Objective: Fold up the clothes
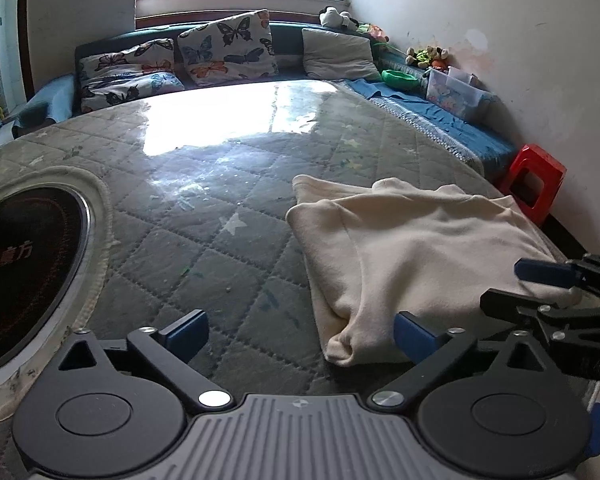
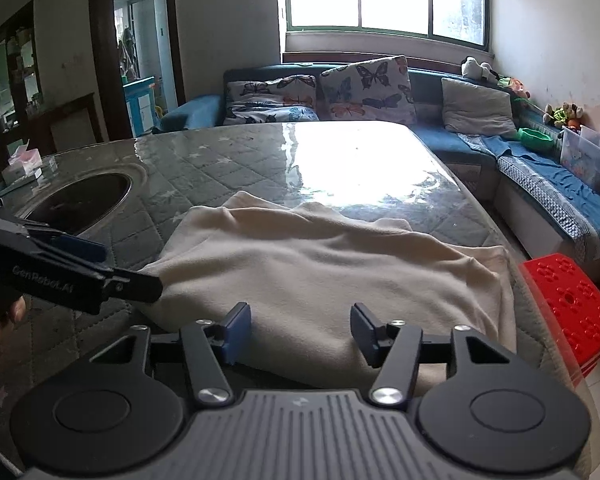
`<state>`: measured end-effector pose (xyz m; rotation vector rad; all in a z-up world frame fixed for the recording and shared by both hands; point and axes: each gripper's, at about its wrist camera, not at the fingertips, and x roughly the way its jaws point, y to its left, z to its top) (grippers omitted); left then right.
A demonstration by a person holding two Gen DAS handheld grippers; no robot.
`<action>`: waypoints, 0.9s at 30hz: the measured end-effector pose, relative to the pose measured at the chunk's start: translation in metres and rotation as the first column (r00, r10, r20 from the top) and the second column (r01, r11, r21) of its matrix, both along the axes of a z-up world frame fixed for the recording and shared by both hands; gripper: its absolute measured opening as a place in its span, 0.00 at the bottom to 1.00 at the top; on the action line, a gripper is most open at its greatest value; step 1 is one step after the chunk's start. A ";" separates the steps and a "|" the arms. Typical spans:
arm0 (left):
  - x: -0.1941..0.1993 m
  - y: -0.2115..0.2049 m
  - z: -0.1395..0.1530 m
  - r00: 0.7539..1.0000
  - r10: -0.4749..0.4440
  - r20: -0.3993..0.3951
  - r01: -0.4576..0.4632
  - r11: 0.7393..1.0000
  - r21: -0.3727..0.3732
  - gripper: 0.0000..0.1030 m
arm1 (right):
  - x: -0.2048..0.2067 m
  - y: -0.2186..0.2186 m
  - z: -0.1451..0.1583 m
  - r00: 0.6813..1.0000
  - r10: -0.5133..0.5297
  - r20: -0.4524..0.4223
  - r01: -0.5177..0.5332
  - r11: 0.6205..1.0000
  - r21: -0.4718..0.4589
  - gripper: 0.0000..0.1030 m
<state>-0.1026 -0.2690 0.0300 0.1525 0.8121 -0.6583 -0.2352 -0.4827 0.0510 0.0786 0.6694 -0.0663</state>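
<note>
One cream garment (image 1: 412,248), folded into a thick rectangle, lies on the bench (image 1: 228,184) near its right edge. Left claw (image 1: 300,336): jaws wide apart, empty, garment's near-left corner just ahead and right of it, touching or nearly touching the right finger. Right claw (image 2: 300,334): jaws apart, hovering over the garment's near edge; contact with the cloth can't be confirmed.

Counts: two butterfly cushions (image 2: 366,88), one grey cushion (image 2: 476,108), one red stool (image 2: 568,304), one round dark inset (image 1: 24,272) in the bench, left of the left claw.

Writing: "GenRobot.AI" on the left claw's side in the right wrist view. Chinese characters on the inset are cut off and unreadable. Stool is partly hidden behind the bench edge.
</note>
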 end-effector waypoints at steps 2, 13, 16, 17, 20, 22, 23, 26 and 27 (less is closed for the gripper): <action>0.000 0.002 0.000 1.000 0.002 -0.001 -0.002 1.000 0.003 1.00 | 0.000 0.000 0.000 1.000 -0.005 0.001 0.005 1.000 0.006 0.65; -0.008 0.013 0.004 0.999 0.027 0.026 -0.028 0.999 0.028 1.00 | 0.000 -0.003 0.000 0.999 -0.041 0.017 0.040 0.999 0.018 0.84; -0.013 0.015 0.002 0.999 0.034 0.028 -0.035 0.999 0.039 1.00 | -0.003 -0.003 -0.001 0.999 -0.046 0.021 0.046 0.999 0.030 0.84; -0.014 0.016 0.002 0.999 0.036 0.027 -0.037 0.998 0.043 1.00 | -0.004 -0.001 -0.002 0.998 -0.051 0.024 0.050 0.998 0.032 0.84; -0.021 0.021 0.002 0.999 0.041 0.029 -0.042 0.998 0.041 1.00 | -0.011 0.001 -0.002 0.998 -0.061 0.030 0.059 0.997 0.045 0.85; -0.025 0.025 0.004 0.999 0.043 0.032 -0.044 0.998 0.035 1.00 | -0.015 0.003 -0.002 0.997 -0.071 0.035 0.069 0.996 0.051 0.85; -0.028 0.026 0.005 0.998 0.043 0.034 -0.045 0.998 0.032 1.00 | -0.017 0.004 -0.001 0.997 -0.074 0.037 0.072 0.996 0.053 0.85; -0.034 0.031 0.008 0.998 0.051 0.043 -0.052 0.998 0.026 1.00 | -0.025 0.007 0.003 0.995 -0.085 0.049 0.083 0.995 0.058 0.85; -0.037 0.033 0.009 0.998 0.053 0.045 -0.054 0.998 0.023 1.00 | -0.028 0.008 0.005 0.995 -0.088 0.054 0.085 0.995 0.055 0.85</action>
